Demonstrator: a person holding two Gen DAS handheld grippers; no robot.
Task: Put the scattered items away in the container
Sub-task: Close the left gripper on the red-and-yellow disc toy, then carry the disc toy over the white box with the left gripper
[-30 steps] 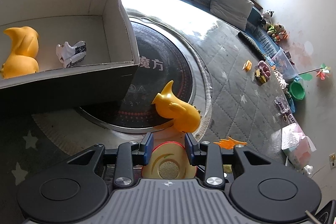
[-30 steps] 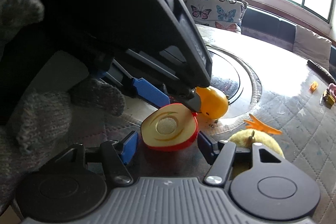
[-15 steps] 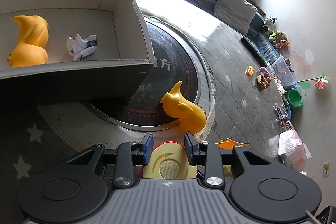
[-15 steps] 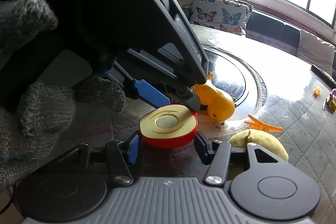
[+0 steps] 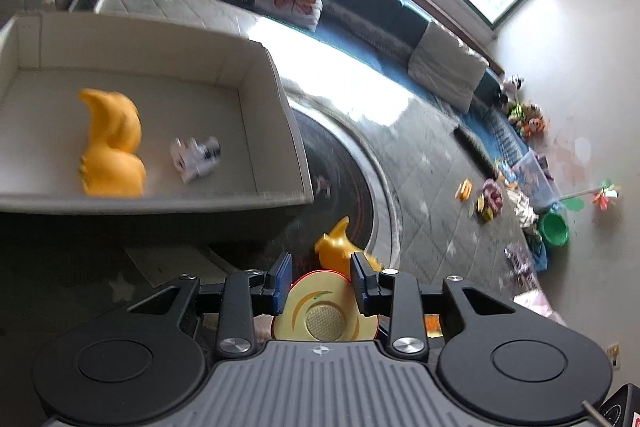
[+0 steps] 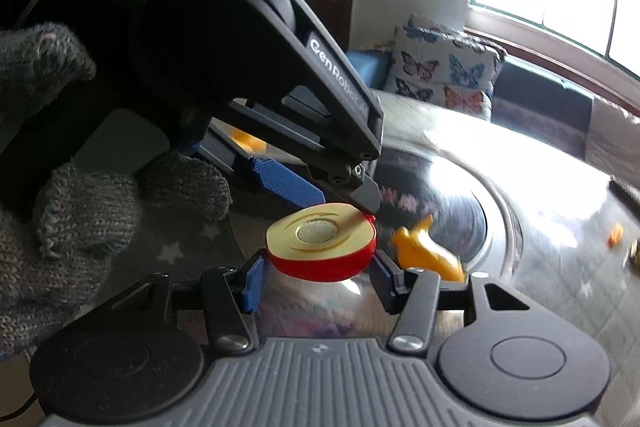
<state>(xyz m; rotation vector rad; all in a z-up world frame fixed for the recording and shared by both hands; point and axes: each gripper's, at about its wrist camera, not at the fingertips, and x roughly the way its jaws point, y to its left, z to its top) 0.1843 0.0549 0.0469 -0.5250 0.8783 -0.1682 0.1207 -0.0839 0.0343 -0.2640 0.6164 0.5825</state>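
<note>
Nearest thing first: the toy apple half (image 6: 320, 243), red skin and pale cut face up, is pinched in both of my tools at once. My right hand-held gripper (image 6: 317, 267) has its blue pads on the left and right sides of the red skin. My left hand-held gripper (image 5: 321, 265) is clamped across the far rim. Both sets of jaws have just been closing onto it. In the right wrist view it looks lifted clear of the surface (image 5: 432, 187), so I'd say this one is mid-carry and not in the container yet. You can also see my grey knitted glove (image 6: 60, 227) wrapped round the left tool.

Just past the apple there's a yellow duck-ish toy (image 5: 340, 251) lying loose on the dark round inset. That one's left to do. There's a bit of orange (image 5: 432, 323) peeking out low on the right too, but I can't tell what it is.

Further back on the left is the grey box (image 5: 280, 131). It already has a matching yellow toy (image 5: 112, 147) and a small white thing (image 5: 196, 159) in it, so two items are sorted.

Way off to the far right a few small bits (image 5: 464, 189) sit on the quilted cover. They're too blurry to name.

My guess is we're under halfway.
</note>
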